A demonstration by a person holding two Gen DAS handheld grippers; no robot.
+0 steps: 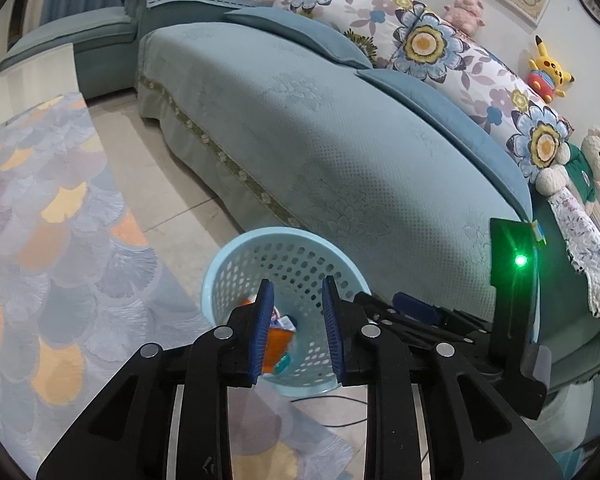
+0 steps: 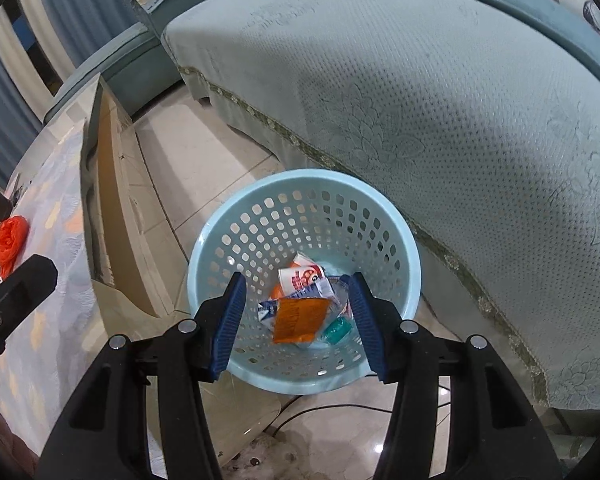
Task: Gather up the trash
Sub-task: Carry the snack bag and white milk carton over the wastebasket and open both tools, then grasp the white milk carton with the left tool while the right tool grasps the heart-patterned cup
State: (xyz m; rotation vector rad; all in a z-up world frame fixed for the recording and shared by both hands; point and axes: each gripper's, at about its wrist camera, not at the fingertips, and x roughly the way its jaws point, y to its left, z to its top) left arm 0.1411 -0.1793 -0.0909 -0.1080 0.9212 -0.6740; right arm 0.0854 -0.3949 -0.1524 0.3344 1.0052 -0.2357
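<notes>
I hold both tools spread and empty, left tool (image 1: 296, 300) and right tool (image 2: 298, 300), above the upright basket (image 2: 220, 236); the orange wrapper (image 2: 298, 318) lies inside, long axis toward me.

A: What did the left gripper (image 1: 296, 320) look like?
B: Black angular arms, round silver bolts, ribbed blue pads (image 1: 261, 332).
A: And the right gripper (image 2: 298, 320)?
B: Built the same; at lower right of the left view its black housing showed a green light.

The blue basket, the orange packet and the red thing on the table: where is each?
blue basket (image 2: 414, 280), right wrist view, right rim.
orange packet (image 2: 298, 318), right wrist view, its middle.
red thing (image 2: 6, 240), right wrist view, its crumpled middle.
</notes>
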